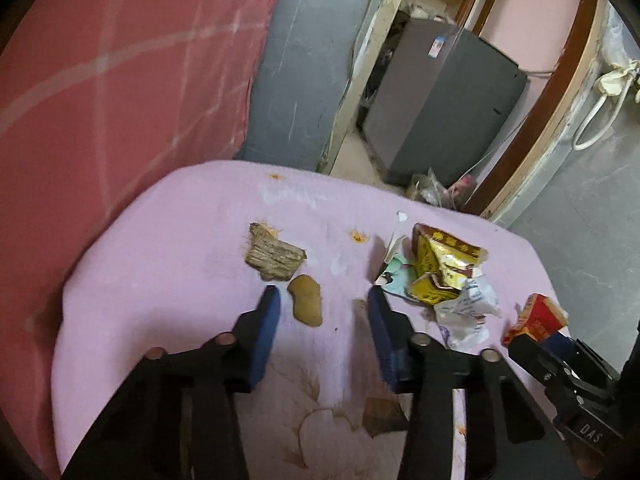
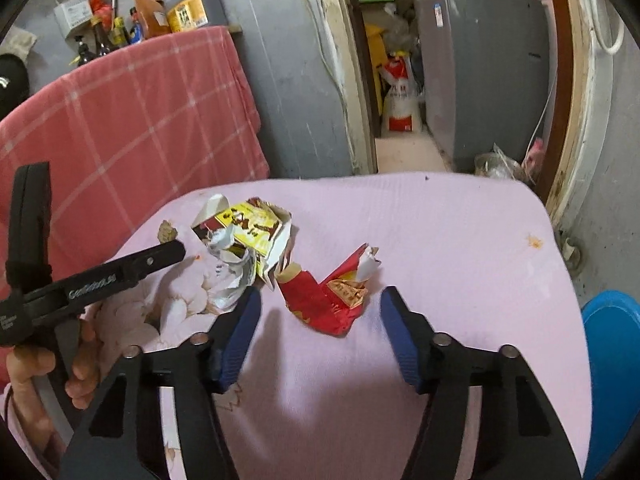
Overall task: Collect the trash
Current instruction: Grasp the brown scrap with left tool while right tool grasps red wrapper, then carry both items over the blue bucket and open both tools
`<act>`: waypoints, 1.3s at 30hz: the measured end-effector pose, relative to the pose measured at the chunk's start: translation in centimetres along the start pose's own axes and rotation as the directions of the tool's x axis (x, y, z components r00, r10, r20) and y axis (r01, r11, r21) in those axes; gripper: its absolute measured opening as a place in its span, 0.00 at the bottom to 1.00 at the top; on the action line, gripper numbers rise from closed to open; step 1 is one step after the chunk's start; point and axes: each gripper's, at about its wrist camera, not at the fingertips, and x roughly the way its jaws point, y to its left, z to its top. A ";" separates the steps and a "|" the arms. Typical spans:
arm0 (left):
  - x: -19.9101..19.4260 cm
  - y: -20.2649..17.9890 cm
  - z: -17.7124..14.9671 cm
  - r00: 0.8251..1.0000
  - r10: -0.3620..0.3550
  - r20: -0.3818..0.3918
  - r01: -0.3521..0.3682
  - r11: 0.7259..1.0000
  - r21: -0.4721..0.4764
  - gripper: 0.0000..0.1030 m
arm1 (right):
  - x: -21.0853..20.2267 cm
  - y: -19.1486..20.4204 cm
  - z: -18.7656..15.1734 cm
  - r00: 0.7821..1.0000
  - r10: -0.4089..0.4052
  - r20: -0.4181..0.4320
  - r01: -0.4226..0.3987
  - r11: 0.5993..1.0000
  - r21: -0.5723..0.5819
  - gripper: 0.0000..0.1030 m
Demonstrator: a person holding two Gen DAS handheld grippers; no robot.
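**Both tongs parted over separate scraps; neither grips yet**

The left gripper stands with its jaws partly open and holds nothing. A brown peel-like scrap lies on the pink cloth between the pad tips, close against the left pad, its long axis running roughly along the fingers. A fibrous tan lump sits just beyond.

The right gripper is likewise parted and empty. The red wrapper lies between and slightly ahead of its tips, its length slanting across the gap. Whether the pads touch it cannot be told, given the blur.

The yellow wrapper heap rests between the two tools, nearer the right. A blue bin stands at the right edge.
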 end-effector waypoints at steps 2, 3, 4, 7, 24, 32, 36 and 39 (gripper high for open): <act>0.1 0.0 0.2 1.000 0.001 -0.007 -0.001 1.000 -0.005 0.26 | 0.0 0.0 0.0 1.000 0.003 -0.001 -0.003 1.000 0.000 0.45; 0.1 0.0 0.2 1.000 0.005 -0.010 -0.005 1.000 -0.008 0.21 | 0.1 0.0 0.0 1.000 0.002 -0.002 -0.002 1.000 0.001 0.41; 0.1 0.0 0.3 1.000 0.007 -0.012 -0.007 1.000 -0.010 0.17 | 0.1 0.0 0.0 1.000 0.002 -0.005 -0.002 1.000 0.002 0.38; 0.1 0.0 0.2 1.000 -0.003 -0.010 0.003 1.000 -0.016 0.12 | 0.0 0.0 0.0 1.000 0.007 -0.003 -0.007 1.000 0.004 0.34; -4.7 -4.0 -3.8 0.985 -0.094 0.147 0.087 0.995 0.052 0.10 | -5.7 -0.3 -2.4 0.984 0.041 0.174 -0.039 0.999 -0.017 0.27; -8.1 -9.4 -6.1 0.942 -0.191 0.275 0.146 0.974 0.173 0.10 | -10.5 -1.3 -3.6 0.940 -0.005 0.340 0.014 1.000 -0.024 0.27; -8.9 -11.7 -6.8 0.918 -0.232 0.321 0.166 0.961 0.220 0.10 | -12.7 -2.2 -4.0 0.912 -0.059 0.405 0.074 0.997 -0.021 0.27; -9.2 -13.5 -7.0 0.901 -0.260 0.348 0.176 0.951 0.255 0.10 | -14.3 -3.2 -4.3 0.889 -0.100 0.447 0.113 0.994 -0.003 0.27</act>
